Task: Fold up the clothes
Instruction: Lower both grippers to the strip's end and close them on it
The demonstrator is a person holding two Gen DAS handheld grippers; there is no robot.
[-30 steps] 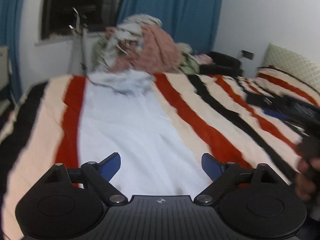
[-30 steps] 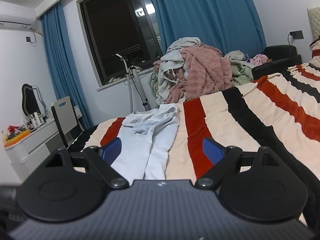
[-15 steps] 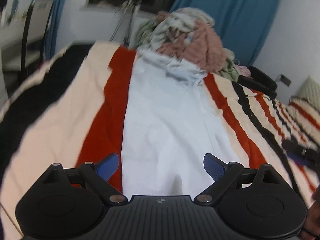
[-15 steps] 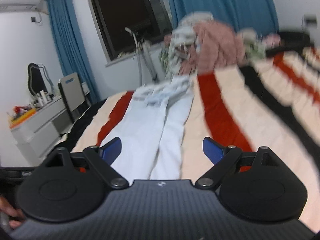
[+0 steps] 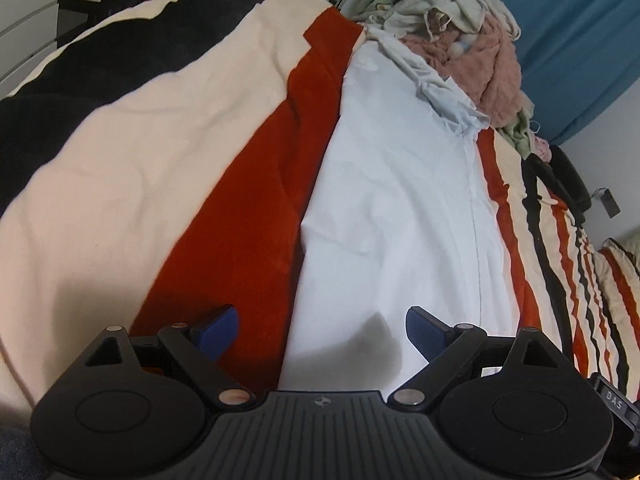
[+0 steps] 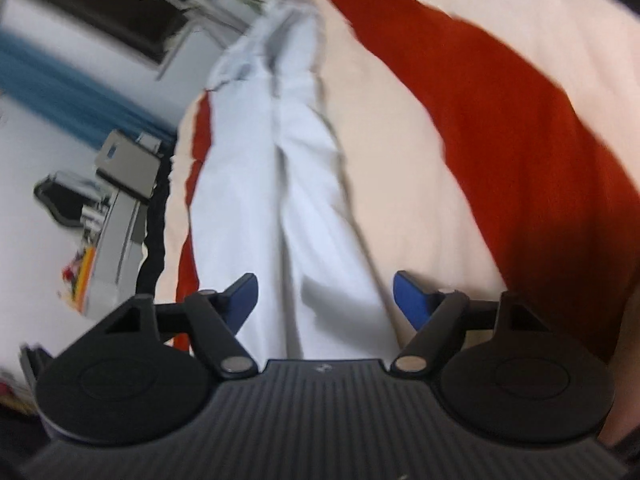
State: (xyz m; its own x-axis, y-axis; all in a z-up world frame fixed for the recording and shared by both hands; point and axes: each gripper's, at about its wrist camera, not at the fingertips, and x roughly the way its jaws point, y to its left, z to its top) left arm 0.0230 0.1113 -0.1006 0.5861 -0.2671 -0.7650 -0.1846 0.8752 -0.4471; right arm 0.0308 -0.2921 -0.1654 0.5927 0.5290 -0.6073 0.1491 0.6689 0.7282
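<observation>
We see a pair of pale blue-white cotton trousers point(image 5: 400, 208) laid out lengthwise on the bed's striped fleece blanket of cream, red and black bands point(image 5: 248, 208), its two legs side by side and its far end bunched against the heap of pink and white laundry point(image 5: 472, 52) beyond the trousers. Our left tongs point(image 5: 319, 330) stand apart just over the near end of the trousers, straddling their left edge and holding nothing; our right tongs point(image 6: 325, 298) also stand apart and empty over the near end, with the right leg between the blue tips. We judge the cloth thin, light and limp, likely to sag and wrinkle when lifted and to drag a little on the fleece, so the near hems or outer seams look like the firmest places to pinch. The only writing we can read is "DAS" on a black device point(image 5: 614, 396) right of the trousers.
</observation>
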